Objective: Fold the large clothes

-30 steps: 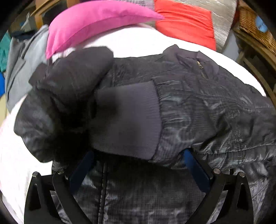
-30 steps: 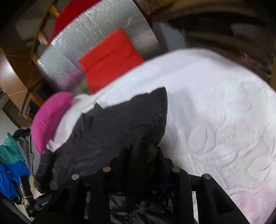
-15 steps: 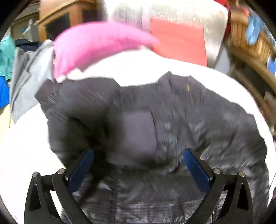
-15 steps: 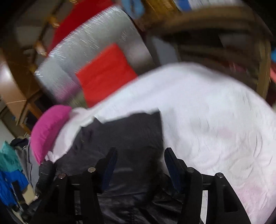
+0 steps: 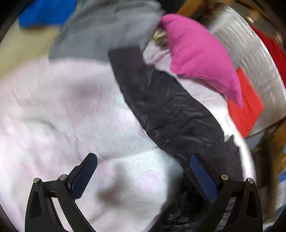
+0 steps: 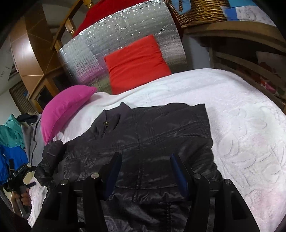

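Observation:
A dark grey shiny jacket [image 6: 143, 142] lies flat on the white blanket [image 6: 241, 125], collar toward the pillows, both sleeves folded in over the body. My right gripper [image 6: 145, 169] is open and empty, hovering over the jacket's lower middle. My left gripper [image 5: 143, 171] is open and empty over bare white blanket [image 5: 71, 116] beside the jacket's left edge [image 5: 169, 107]; the left wrist view is blurred. The left gripper also shows in the right wrist view [image 6: 19, 176], held in a hand at the far left.
A pink pillow [image 6: 66, 107] and a red pillow [image 6: 135, 64] lie at the head of the bed against a silver foil panel [image 6: 125, 30]. Grey, teal and blue clothes [image 6: 14, 135] hang off the left side. Wooden shelves with a wicker basket [image 6: 200, 10] stand on the right.
Both grippers have let go of the sleeves and opened. The left gripper has swung left, off the jacket onto the blanket. The right gripper has pulled back over the jacket's hem.

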`<state>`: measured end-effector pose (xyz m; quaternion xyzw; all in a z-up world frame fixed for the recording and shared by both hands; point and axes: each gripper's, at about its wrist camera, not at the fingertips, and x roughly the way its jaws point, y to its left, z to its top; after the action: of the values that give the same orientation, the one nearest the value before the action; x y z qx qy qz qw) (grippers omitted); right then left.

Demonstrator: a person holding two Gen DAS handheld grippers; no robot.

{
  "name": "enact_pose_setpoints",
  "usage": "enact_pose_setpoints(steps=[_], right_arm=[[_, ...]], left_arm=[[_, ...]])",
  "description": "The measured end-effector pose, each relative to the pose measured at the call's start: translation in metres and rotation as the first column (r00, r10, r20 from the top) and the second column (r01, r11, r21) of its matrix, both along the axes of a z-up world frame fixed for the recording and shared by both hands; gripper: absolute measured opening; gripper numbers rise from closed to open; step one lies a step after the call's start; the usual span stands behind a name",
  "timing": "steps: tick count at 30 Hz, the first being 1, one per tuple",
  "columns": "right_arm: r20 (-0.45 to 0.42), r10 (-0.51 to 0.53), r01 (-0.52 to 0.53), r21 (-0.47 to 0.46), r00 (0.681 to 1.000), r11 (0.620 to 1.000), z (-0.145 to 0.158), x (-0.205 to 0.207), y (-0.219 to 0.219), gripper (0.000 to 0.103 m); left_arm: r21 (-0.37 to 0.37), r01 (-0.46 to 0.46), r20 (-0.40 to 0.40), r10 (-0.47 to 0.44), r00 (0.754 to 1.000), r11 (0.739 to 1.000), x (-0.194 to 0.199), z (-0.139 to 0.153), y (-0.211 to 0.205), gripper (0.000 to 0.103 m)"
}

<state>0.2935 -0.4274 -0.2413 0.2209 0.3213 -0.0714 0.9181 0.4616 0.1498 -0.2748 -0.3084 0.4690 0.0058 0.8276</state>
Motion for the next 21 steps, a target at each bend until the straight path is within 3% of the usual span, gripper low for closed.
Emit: enact_pose_setpoints(steps=[4, 11, 13, 15, 19, 21], right_arm=[[-0.012, 0.007, -0.007, 0.05, 1.0, 0.999, -0.007, 0.002, -0.004, 0.061], [-0.01, 0.008, -0.007, 0.064, 1.0, 0.998, -0.008, 0.003, -0.004, 0.061], [-0.009, 0.005, -0.005, 0.069, 1.0, 0.998, -0.008, 0.003, -0.005, 0.061], [-0.015, 0.002, -0.001, 0.069, 1.0, 0.998, -0.009, 0.004, -0.006, 0.061], [-0.028, -0.004, 0.007, 0.082, 1.0, 0.997, -0.013, 0.006, -0.006, 0.061], [-0.026, -0.009, 0.011, 0.081, 1.0, 0.997, -0.012, 0.005, -0.006, 0.061]], left_arm=[[-0.167, -0.016, 0.002, 0.016, 1.0, 0.986, 0.008, -0.021, 0.007, 0.103], [-0.303, -0.021, 0.017, 0.028, 0.999, 0.953, 0.035, -0.033, 0.011, 0.102], [-0.313, -0.018, 0.032, 0.03, 0.999, 0.949, 0.042, -0.034, 0.012, 0.091], [-0.321, 0.002, 0.048, 0.014, 0.999, 0.947, 0.05, -0.034, 0.013, 0.057], [-0.337, 0.01, 0.021, -0.003, 1.0, 0.941, 0.063, -0.044, 0.012, 0.045], [-0.331, 0.011, 0.015, -0.007, 1.0, 0.943, 0.064, -0.046, 0.011, 0.03]])
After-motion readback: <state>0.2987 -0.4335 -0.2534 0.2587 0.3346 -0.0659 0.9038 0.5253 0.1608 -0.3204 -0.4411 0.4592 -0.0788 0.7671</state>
